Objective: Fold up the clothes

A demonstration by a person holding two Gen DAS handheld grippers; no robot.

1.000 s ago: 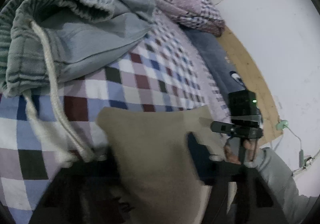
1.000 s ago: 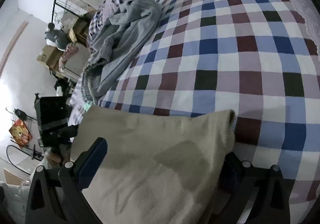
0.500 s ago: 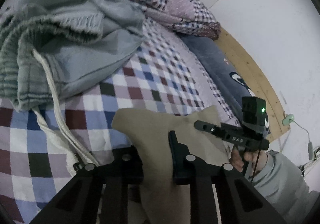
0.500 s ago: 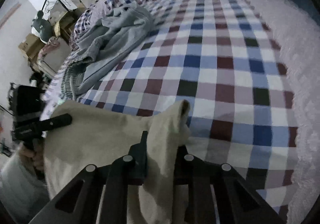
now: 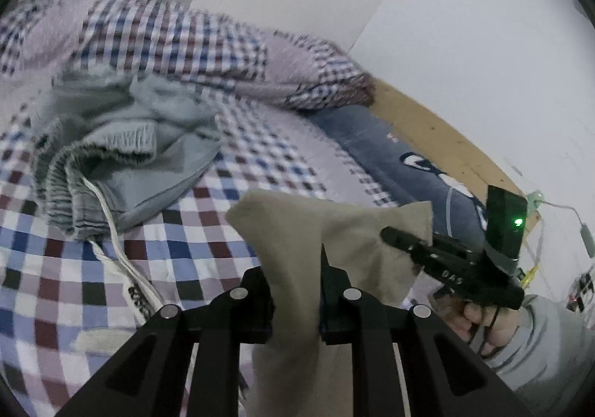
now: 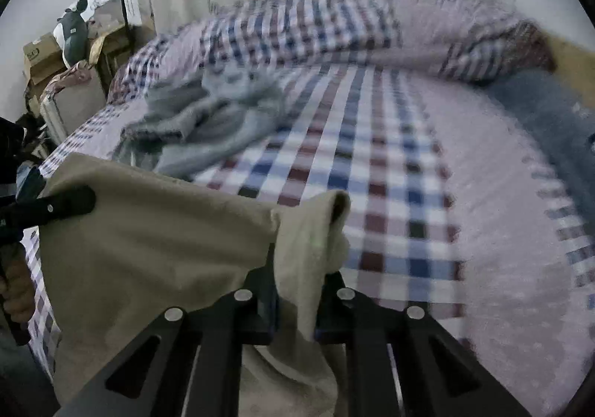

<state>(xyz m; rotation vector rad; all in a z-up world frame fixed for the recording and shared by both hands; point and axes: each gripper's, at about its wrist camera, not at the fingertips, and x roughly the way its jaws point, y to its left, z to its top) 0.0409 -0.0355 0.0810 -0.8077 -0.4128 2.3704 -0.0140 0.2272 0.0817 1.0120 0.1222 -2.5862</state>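
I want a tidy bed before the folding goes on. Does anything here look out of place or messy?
Yes. The grey drawstring trousers lie crumpled on the checked bedsheet, their white cord trailing loose. The beige cloth is simply held up by the left gripper and right gripper.

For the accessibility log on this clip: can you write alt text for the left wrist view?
The left tongs are shut on a beige cloth, held above a checked bedspread, with the right tongs gripping its far corner. A crumpled grey garment with a white drawstring lies behind.
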